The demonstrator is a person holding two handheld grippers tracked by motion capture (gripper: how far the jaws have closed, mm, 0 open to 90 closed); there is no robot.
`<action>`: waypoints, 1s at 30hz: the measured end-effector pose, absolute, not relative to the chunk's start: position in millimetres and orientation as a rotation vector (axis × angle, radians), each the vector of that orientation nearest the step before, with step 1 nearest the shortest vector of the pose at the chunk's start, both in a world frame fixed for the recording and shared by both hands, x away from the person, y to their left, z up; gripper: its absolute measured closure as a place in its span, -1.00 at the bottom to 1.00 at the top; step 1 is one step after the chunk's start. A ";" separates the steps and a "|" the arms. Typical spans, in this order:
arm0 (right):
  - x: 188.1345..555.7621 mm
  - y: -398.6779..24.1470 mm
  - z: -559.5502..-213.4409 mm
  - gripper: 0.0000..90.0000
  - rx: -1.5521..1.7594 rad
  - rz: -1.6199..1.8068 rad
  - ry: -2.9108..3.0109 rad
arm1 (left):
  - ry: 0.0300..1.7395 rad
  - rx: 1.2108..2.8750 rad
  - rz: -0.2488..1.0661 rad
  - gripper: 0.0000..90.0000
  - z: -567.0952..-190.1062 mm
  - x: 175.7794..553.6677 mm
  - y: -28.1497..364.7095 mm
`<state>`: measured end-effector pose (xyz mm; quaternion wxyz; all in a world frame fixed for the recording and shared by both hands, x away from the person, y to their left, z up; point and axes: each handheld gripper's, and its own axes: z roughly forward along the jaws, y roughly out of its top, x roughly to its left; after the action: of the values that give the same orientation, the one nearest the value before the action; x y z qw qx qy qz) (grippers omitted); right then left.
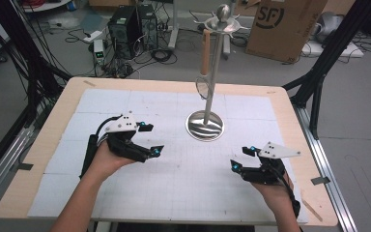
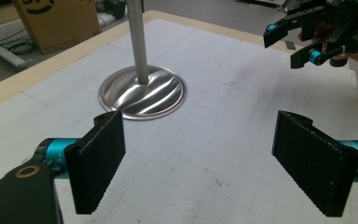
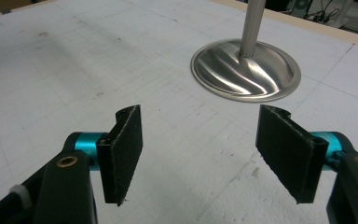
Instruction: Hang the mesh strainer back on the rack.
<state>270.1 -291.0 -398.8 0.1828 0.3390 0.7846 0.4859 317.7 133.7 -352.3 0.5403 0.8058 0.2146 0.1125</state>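
Both the left gripper (image 1: pixel 157 139) and right gripper (image 1: pixel 239 157) gape empty over the mat (image 1: pixel 174 188); seemingly finished, next withdraw from the utensil stand (image 1: pixel 206 123).

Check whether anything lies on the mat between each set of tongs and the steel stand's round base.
Nothing visible does. Bare white gridded mat runs from the open left tongs and the open right tongs to the shiny round base of the steel stand.
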 end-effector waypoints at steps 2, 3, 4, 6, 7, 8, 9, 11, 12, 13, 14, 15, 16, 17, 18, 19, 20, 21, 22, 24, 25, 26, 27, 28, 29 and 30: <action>270.5 -291.3 -398.8 -0.31 0.948 1.369 2.213 | 0.511 1.925 0.280 -0.61 -354.7 315.2 133.7; 270.4 -291.2 -398.8 -0.31 0.949 1.370 2.212 | 0.514 1.913 0.276 -0.61 -356.0 313.7 133.3; 270.4 -291.3 -398.8 -0.31 0.948 1.371 2.212 | 0.513 1.912 0.273 -0.61 -357.0 312.7 133.8; 270.5 -291.7 -398.9 -0.31 0.945 1.368 2.212 | 0.514 1.909 0.283 -0.61 -359.3 310.6 134.0; 270.5 -291.7 -399.0 -0.31 0.945 1.368 2.212 | 0.520 1.907 0.283 -0.61 -361.0 309.0 133.9; 270.5 -291.7 -399.1 -0.31 0.946 1.368 2.212 | 0.522 1.906 0.278 -0.61 -362.4 308.0 134.0; 270.4 -291.6 -399.2 -0.31 0.950 1.369 2.212 | 0.520 1.912 0.283 -0.61 -363.3 307.6 134.2; 270.5 -291.7 -399.5 -0.31 0.954 1.368 2.213 | 0.524 1.912 0.293 -0.62 -364.8 305.8 134.2; 270.4 -291.5 -399.7 -0.31 0.957 1.368 2.214 | 0.524 1.908 0.291 -0.62 -365.6 305.3 134.3; 270.5 -291.5 -399.9 -0.31 0.957 1.368 2.215 | 0.525 1.905 0.287 -0.62 -367.2 304.9 134.4; 270.8 -291.6 -400.0 -0.31 0.954 1.366 2.215 | 0.530 1.905 0.288 -0.62 -368.9 304.8 134.5; 271.2 -291.8 -400.4 -0.31 0.950 1.366 2.213 | 0.534 1.907 0.289 -0.62 -370.7 304.7 134.5; 271.3 -291.9 -400.5 -0.31 0.953 1.366 2.214 | 0.541 1.910 0.291 -0.62 -372.6 304.5 134.0; 271.2 -291.9 -400.6 -0.31 0.960 1.367 2.216 | 0.543 1.911 0.290 -0.62 -374.5 304.2 133.7; 271.7 -292.2 -401.0 -0.31 0.953 1.362 2.218 | 0.543 1.920 0.292 -0.62 -376.0 304.0 134.0; 271.5 -292.2 -401.3 -0.31 0.961 1.360 2.217 | 0.549 1.919 0.290 -0.62 -377.5 303.3 133.3; 271.7 -292.2 -401.6 -0.31 0.964 1.361 2.214 | 0.549 1.924 0.296 -0.62 -378.7 302.9 133.4; 271.8 -292.2 -402.2 -0.31 0.964 1.358 2.218 | 0.550 1.919 0.291 -0.62 -380.0 302.3 133.0; 272.3 -292.3 -402.9 -0.31 0.960 1.357 2.218 | 0.550 1.919 0.291 -0.62 -381.3 301.9 133.1; 272.8 -291.8 -404.1 -0.31 0.962 1.352 2.220 | 0.552 1.919 0.289 -0.62 -384.1 300.6 133.1; 272.7 -291.4 -404.4 -0.31 0.965 1.351 2.224 | 0.551 1.918 0.288 -0.62 -386.5 300.0 133.4; 272.8 -290.9 -404.8 -0.31 0.968 1.349 2.224 | 0.553 1.918 0.287 -0.62 -388.3 299.8 133.7; 273.1 -291.1 -404.9 -0.31 0.964 1.347 2.223 | 0.556 1.924 0.286 -0.63 -389.6 300.2 133.9; 273.2 -291.4 -404.9 -0.31 0.963 1.346 2.224 | 0.562 1.932 0.294 -0.63 -389.8 300.4 134.2; 273.2 -291.8 -404.7 -0.31 0.964 1.344 2.223 | 0.564 1.933 0.307 -0.63 -389.6 300.6 135.1; 273.1 -292.3 -404.7 -0.31 0.967 1.343 2.223 | 0.569 1.927 0.312 -0.63 -389.6 300.5 135.6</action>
<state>273.1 -292.3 -404.7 0.1842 0.3431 0.7883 0.4763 300.5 135.6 -389.6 0.5262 0.8059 0.2381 0.1306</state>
